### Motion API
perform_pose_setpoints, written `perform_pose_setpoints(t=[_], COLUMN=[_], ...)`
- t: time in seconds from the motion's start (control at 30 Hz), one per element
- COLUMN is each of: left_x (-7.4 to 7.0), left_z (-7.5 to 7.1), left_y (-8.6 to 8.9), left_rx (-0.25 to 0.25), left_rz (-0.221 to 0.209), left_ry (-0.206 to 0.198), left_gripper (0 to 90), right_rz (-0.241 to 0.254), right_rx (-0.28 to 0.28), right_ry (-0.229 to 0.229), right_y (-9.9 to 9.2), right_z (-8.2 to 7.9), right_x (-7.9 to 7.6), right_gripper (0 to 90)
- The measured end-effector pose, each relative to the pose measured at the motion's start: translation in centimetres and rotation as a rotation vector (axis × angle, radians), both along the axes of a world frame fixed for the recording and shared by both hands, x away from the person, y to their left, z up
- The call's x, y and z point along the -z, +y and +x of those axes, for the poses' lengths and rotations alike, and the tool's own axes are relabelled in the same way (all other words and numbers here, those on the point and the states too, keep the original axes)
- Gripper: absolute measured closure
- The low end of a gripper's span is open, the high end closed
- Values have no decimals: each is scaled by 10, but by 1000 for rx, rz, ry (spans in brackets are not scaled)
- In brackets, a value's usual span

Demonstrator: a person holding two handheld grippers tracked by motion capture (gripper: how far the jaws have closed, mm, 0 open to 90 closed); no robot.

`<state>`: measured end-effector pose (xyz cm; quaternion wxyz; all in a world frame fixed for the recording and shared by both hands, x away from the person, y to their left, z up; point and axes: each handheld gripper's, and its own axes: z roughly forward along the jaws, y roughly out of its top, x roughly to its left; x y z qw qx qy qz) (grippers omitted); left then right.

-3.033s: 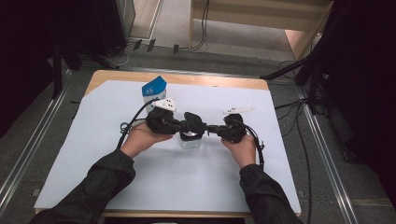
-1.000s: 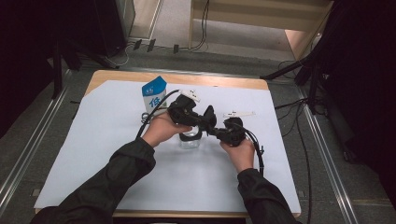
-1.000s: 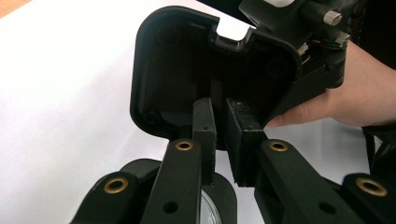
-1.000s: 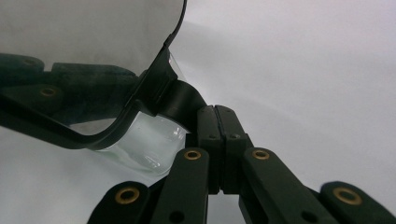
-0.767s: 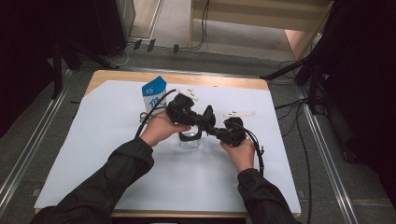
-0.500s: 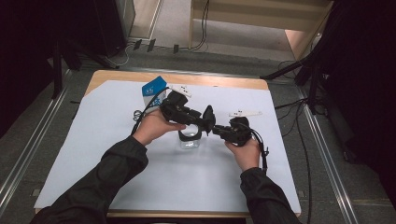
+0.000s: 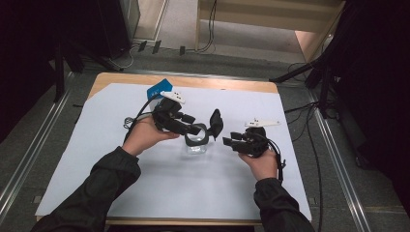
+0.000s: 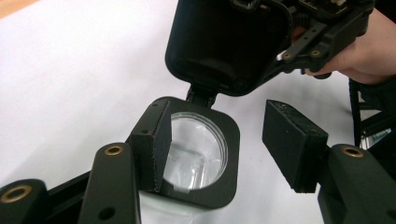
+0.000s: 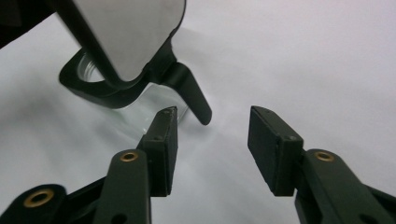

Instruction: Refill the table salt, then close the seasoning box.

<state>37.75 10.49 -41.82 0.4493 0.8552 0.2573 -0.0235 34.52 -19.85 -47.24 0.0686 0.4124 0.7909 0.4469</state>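
Observation:
A clear glass jar (image 7: 196, 146) with a black square collar (image 8: 219, 186) stands mid-table on the white sheet. Its black hinged lid (image 7: 215, 123) is flipped up and stands open; the lid (image 8: 224, 42) fills the top of the left gripper view. My left gripper (image 7: 194, 129) hovers at the jar's left rim, and its jaws have just been opening; one pad (image 8: 150, 149) sits over the collar without pressing it. My right gripper (image 7: 230, 141) is just right of the jar, its jaws also just opened, with nothing between the pads (image 9: 273, 149). The collar's latch tab (image 9: 192, 95) points toward it.
A blue and white carton (image 7: 157, 90) lies at the back left, behind my left hand. The white sheet (image 7: 145, 188) covers most of the wooden table (image 7: 116, 79). Cables trail from both grippers across the sheet and off the table's right side.
Both grippers' jaws have opened and let go at the jar. My left hand has drawn back to the left and my right hand slightly to the right. The lid now stands open.

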Motion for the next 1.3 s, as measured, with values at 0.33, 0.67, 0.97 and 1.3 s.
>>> perform_pose_setpoints(t=[0.33,0.67,0.97,1.3], left_x=[4,5,4,5], left_z=[-8,-19,-23,-25], left_y=[26,56,80,106], left_rx=[-64,-128,-188,-259], left_rz=[-22,-2,0,2], left_ry=[9,3,-5,-4], left_gripper=[390,385,390,398], right_rz=[-16,-1,-13,-1], right_rx=[-42,-38,-56,-54], right_ry=[-2,4,7,6], right_y=[-3,-2,6,6], right_z=[-13,-2,6,14], right_x=[1,3,2,1], right_gripper=[527,509,511,516])
